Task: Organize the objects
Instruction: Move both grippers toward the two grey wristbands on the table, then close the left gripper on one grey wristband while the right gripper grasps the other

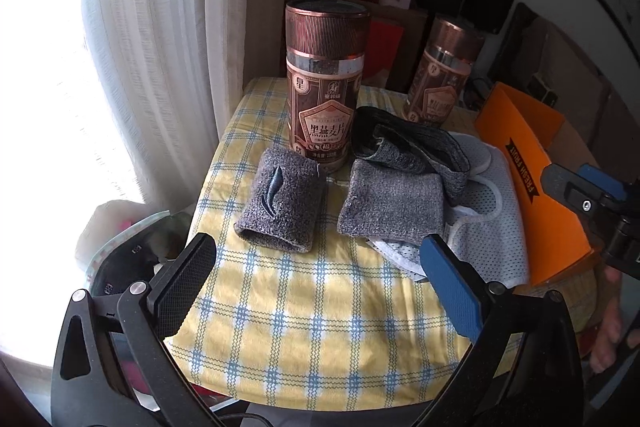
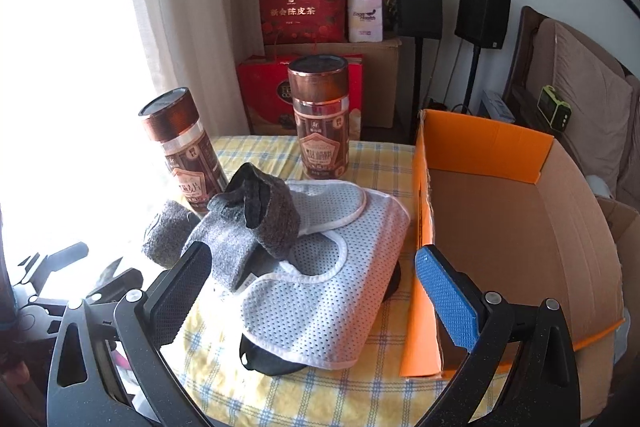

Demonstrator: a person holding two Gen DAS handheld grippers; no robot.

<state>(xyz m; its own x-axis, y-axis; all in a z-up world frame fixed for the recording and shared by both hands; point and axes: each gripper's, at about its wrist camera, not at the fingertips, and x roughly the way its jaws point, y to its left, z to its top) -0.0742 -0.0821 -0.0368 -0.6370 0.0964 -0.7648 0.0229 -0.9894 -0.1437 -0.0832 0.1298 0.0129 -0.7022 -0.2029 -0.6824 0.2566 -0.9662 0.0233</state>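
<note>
On the checked cloth, left wrist view: left gripper (image 1: 316, 279) wide open, empty, short of two grey wristbands (image 1: 280, 201) — tall jar (image 1: 326, 87) just behind could tip if nudged.

Right wrist view: right gripper (image 2: 316, 297) spread, empty, over mesh slippers (image 2: 328, 283); heaped socks (loose) may slide off. Orange box (image 2: 500, 227) beside, empty.

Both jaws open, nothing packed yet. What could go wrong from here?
1. The near jar stands right behind the lone grey wristband; a deep reach by the left gripper may tip it.
2. The grey knit pieces lie piled on the white mesh slippers; lifting one may drag the others.
3. The orange box has a tall near wall; a low carry could snag it.
</note>
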